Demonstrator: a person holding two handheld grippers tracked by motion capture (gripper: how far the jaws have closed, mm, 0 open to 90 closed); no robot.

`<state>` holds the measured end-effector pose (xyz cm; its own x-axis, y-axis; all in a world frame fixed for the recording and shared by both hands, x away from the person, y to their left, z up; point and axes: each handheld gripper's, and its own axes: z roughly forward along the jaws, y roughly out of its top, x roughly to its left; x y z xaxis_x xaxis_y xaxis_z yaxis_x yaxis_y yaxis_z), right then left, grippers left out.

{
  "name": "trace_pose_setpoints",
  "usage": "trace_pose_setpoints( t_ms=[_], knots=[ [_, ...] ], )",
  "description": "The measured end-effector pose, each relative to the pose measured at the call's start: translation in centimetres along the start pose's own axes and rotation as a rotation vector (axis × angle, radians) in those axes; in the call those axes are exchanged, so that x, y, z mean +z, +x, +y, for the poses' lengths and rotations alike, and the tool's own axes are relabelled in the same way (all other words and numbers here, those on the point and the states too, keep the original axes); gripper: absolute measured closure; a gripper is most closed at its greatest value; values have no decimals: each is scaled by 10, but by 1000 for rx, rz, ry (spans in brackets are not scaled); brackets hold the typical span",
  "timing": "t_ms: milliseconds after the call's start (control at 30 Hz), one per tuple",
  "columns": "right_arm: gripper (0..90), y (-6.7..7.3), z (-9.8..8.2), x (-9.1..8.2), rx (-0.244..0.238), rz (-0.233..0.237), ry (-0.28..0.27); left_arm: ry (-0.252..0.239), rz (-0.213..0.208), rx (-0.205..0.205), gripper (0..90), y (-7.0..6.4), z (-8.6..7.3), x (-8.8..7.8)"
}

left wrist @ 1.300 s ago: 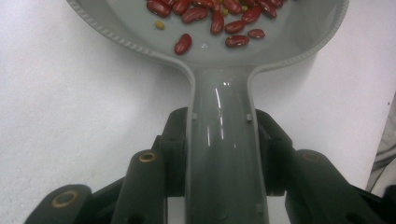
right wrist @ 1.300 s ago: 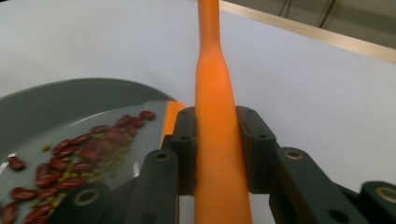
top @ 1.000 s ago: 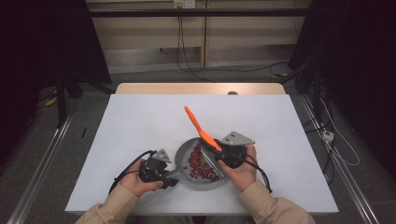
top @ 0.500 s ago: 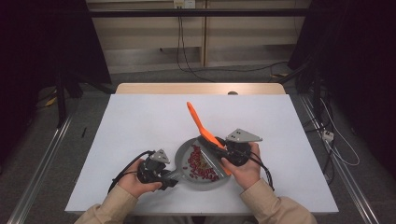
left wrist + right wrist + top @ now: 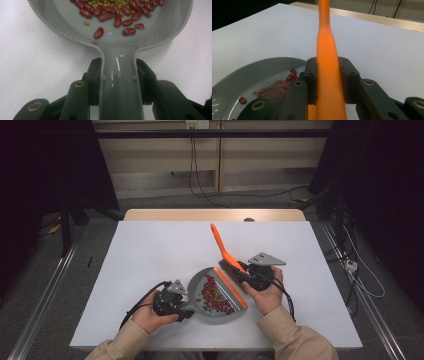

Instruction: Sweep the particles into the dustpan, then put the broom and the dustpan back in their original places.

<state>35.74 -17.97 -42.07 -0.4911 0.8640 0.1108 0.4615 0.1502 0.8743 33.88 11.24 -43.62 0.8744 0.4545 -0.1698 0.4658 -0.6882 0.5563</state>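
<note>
A grey dustpan (image 5: 199,287) with an orange front lip lies near the table's front edge. In it are red kidney beans (image 5: 216,296) and small yellow ones (image 5: 110,3). My left gripper (image 5: 186,311) is shut on the dustpan handle (image 5: 120,85); its jaws have just been closing, and the pads press on both sides of it. My right gripper (image 5: 246,276) is shut on the handle of an orange brush (image 5: 220,244) that slants up and away. The brush's dark bristles sit just right of the lip. In the right gripper view the brush handle (image 5: 327,50) rises between the pads, with the dustpan (image 5: 242,75) at lower left.
The white table top (image 5: 150,250) stretches bare behind and to the left of the dustpan. A wooden strip (image 5: 175,215) runs along its far edge. Cables lie on the floor beyond, and metal rails flank the table.
My right gripper has moved a little to the right with the brush, and the brush handle now points more straight away from me. The left gripper and the dustpan have stayed in place.
</note>
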Motion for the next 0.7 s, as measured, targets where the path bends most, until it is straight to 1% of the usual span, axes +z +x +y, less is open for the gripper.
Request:
trace_pose_setpoints(
  t_ms=[33, 100, 133, 167, 200, 233, 267, 333, 367, 400, 433, 467, 567, 600, 633, 667, 700],
  knots=[
    [713, -1, 0, 0, -2, -1, 0, -3, 6, 2, 626, -1, 0, 0],
    [713, -3, -1, -2, 6, 0, 4, -12, 22, 21, 628, -1, 0, -1],
    [713, -4, -2, -2, 7, 3, 2, -4, 49, 37, 629, -2, 1, -3],
    [713, -6, -3, -4, 11, -3, 2, -38, 32, 22, 629, -2, 0, -3],
    [713, -7, -3, -5, 13, -6, 2, -54, 32, 33, 629, -2, 0, -4],
    [713, -9, -3, -7, 16, -10, -4, -76, 28, 18, 629, -1, -1, -6],
    [713, -11, -3, -9, 27, -9, -6, -69, 32, 30, 630, -1, -1, -7],
    [713, -15, -2, -12, 31, -16, -18, -84, 39, 21, 630, -1, -3, -8],
    [713, -16, -2, -13, 36, -22, -20, -96, 49, 18, 630, -1, -4, -6],
    [713, -18, -2, -14, 41, -27, -21, -102, 50, 28, 630, 0, -5, -6],
    [713, -20, -3, -14, 43, -31, -24, -104, 65, 27, 630, -1, -6, -6],
    [713, -21, -3, -15, 47, -35, -25, -118, 53, 20, 630, 0, -7, -5],
    [713, -24, -3, -18, 58, -37, -31, -134, 91, 21, 630, -1, -10, -6],
    [713, -24, -3, -18, 59, -38, -34, -147, 80, 17, 631, 0, -11, -6],
    [713, -25, -3, -19, 60, -43, -35, -143, 89, 20, 631, 0, -12, -6],
    [713, -25, -3, -19, 62, -46, -35, -155, 77, 10, 631, 0, -13, -6],
    [713, -26, -3, -19, 62, -45, -35, -162, 89, -1, 631, 0, -13, -6]
  ],
)
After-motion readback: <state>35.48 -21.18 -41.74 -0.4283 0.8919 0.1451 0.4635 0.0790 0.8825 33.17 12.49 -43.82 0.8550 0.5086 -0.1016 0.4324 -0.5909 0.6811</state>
